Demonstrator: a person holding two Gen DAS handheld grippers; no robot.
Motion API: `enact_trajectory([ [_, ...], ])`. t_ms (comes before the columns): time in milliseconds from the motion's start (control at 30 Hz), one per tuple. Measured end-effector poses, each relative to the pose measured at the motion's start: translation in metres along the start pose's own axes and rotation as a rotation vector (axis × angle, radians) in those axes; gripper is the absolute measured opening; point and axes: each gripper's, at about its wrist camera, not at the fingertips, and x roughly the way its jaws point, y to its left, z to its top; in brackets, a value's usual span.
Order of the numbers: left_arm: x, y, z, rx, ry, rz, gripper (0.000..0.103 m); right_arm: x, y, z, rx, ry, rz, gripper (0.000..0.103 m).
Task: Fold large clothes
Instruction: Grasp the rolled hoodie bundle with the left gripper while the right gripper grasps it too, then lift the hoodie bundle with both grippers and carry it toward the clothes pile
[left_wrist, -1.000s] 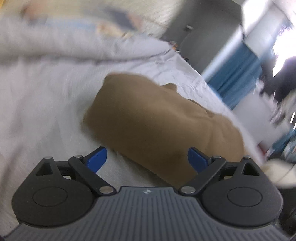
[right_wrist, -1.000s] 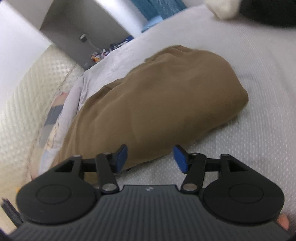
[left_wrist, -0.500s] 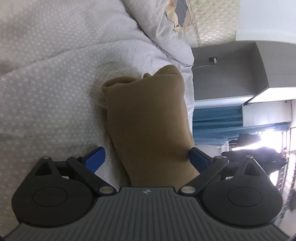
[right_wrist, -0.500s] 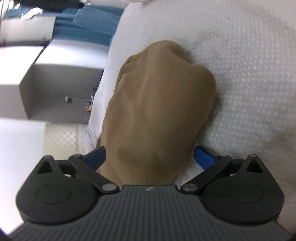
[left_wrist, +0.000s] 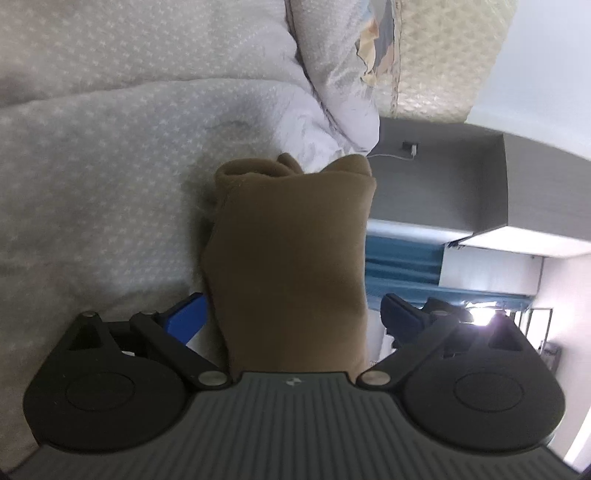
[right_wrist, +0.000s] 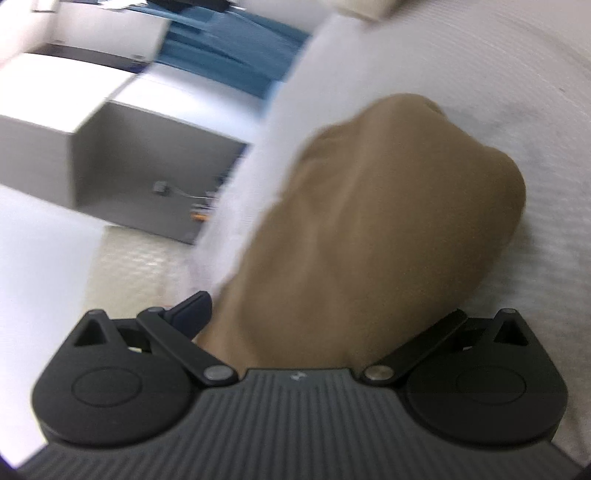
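Observation:
A folded brown garment (left_wrist: 291, 236) lies as a thick bundle on the pale patterned bed sheet (left_wrist: 110, 166). My left gripper (left_wrist: 295, 314) is rolled on its side and straddles one end of the bundle. Its jaws are opening, the cloth runs between them, and the right blue pad (left_wrist: 399, 314) stands clear of the cloth. In the blurred right wrist view the same garment (right_wrist: 369, 221) fills the space between my right gripper's (right_wrist: 332, 314) wide jaws. One blue fingertip (right_wrist: 192, 310) shows beside the cloth; the other is hidden behind it.
A rumpled pale quilt (left_wrist: 332, 74) and a cream padded headboard (left_wrist: 443, 55) lie beyond the garment. A grey cabinet (left_wrist: 443, 177) and blue curtains (left_wrist: 402, 258) stand past the bed's edge. The right wrist view shows the cabinet (right_wrist: 129, 158) and more bare sheet (right_wrist: 517, 74).
Both grippers rolled onto their sides and moved in on the bundle's two ends, which now lie between the jaws. The right jaws spread much wider.

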Motion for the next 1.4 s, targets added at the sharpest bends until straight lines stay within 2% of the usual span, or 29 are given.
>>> enact_trajectory([
  [100,0.013,-0.005,0.005,0.022,0.019,0.04,0.103,-0.006,0.0,0.004,0.031,-0.009,0.085,0.103],
  [167,0.021,-0.007,0.008,0.024,0.008,0.053,0.103,-0.006,-0.002,0.006,0.031,-0.006,0.091,0.103],
  [333,0.04,-0.018,0.009,0.098,0.009,0.117,0.103,-0.005,-0.006,0.007,0.058,0.005,0.049,0.103],
  [433,0.046,-0.026,0.006,0.165,0.016,0.162,0.103,0.001,-0.007,0.004,0.053,0.026,-0.005,0.103],
  [567,0.042,-0.032,0.003,0.213,0.004,0.184,0.09,0.004,-0.02,-0.003,0.102,0.055,-0.056,0.103],
  [667,0.041,-0.043,0.001,0.276,-0.006,0.184,0.081,-0.002,-0.026,-0.004,0.116,0.01,-0.085,0.103],
  [733,0.043,-0.05,0.0,0.315,-0.007,0.175,0.079,-0.004,-0.026,-0.001,0.113,-0.024,-0.087,0.103],
  [833,0.045,-0.057,0.0,0.35,-0.001,0.161,0.079,0.001,-0.032,-0.001,0.156,-0.056,-0.093,0.103],
  [1067,0.043,-0.058,-0.003,0.363,0.007,0.164,0.079,0.019,-0.043,0.0,0.22,-0.133,-0.124,0.103],
  [1100,0.044,-0.058,-0.002,0.361,0.008,0.165,0.079,0.022,-0.041,0.001,0.211,-0.133,-0.135,0.102],
  [1167,0.046,-0.056,0.0,0.354,0.009,0.166,0.079,0.025,-0.036,0.003,0.176,-0.131,-0.158,0.086],
  [1267,0.047,-0.056,0.002,0.343,0.01,0.169,0.079,0.025,-0.028,0.007,0.116,-0.116,-0.164,0.072],
  [1400,0.046,-0.049,0.007,0.301,0.016,0.167,0.079,0.021,-0.009,0.009,0.0,-0.134,-0.138,0.06],
])
